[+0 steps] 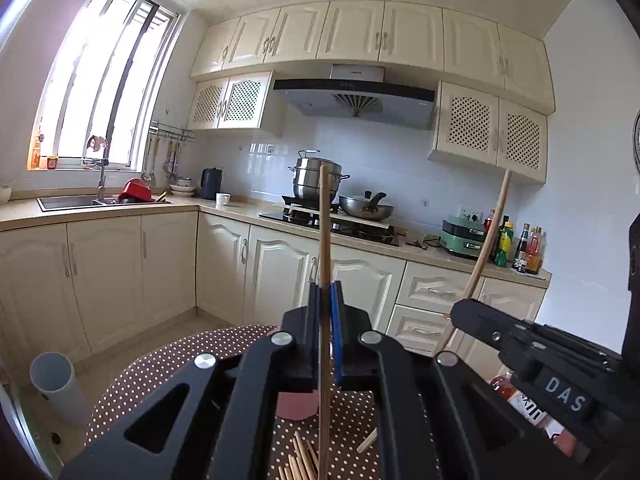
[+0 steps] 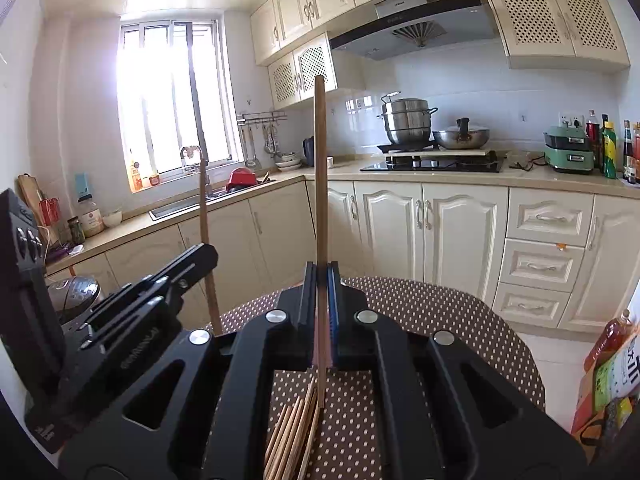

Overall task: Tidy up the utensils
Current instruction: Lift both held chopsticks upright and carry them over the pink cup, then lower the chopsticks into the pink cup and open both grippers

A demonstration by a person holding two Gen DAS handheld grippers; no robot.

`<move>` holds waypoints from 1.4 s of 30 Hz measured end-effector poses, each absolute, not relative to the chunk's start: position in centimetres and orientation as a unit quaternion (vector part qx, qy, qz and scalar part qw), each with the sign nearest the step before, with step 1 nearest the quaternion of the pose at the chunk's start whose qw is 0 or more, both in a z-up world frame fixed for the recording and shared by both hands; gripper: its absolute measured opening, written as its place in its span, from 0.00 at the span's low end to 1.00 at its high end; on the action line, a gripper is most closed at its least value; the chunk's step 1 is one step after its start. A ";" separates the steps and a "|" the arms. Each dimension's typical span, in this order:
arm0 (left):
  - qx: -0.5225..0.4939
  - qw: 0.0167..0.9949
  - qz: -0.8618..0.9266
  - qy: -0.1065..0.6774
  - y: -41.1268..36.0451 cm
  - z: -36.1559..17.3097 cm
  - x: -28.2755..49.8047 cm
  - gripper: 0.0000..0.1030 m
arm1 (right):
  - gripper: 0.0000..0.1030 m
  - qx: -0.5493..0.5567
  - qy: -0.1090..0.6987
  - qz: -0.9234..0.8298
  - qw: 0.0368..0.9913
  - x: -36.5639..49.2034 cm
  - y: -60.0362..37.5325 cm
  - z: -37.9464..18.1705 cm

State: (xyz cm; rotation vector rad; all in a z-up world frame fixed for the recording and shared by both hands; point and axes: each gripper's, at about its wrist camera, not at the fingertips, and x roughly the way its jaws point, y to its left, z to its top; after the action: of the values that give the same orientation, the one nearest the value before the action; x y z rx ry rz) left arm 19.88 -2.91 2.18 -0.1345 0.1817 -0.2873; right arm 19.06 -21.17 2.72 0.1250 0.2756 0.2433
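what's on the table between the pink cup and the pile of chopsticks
Only bare dotted tablecloth between the pink cup and the chopstick pile, seen in the left wrist view.

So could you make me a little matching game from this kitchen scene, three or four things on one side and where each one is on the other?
Things:
1. left gripper's chopstick
2. pile of chopsticks
3. steel steamer pot
4. red bowl

Places:
A. in the sink under the window
B. lying on the dotted tablecloth
C. on the stove
D. upright, pinched between shut jaws

Pairs: 1-D, 2-B, 3-C, 4-A
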 end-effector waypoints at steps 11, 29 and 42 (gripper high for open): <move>-0.061 0.987 -0.123 0.084 -3.9 4.4 27.3 0.06 | 0.06 0.062 0.113 0.130 0.983 24.7 -20.7 5.5; -0.095 0.989 -0.102 0.057 -4.3 5.5 36.9 0.06 | 0.06 0.040 0.127 0.133 0.982 32.0 -19.4 4.8; -0.088 0.991 -0.087 0.054 -4.8 4.3 39.4 0.06 | 0.06 0.043 0.177 0.130 0.975 34.8 -19.5 2.3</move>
State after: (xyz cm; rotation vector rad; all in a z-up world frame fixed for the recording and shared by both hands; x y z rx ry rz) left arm 39.38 -4.77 4.27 -0.1765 0.1080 -0.1750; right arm 34.79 -19.49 2.26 0.0867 0.3562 0.2618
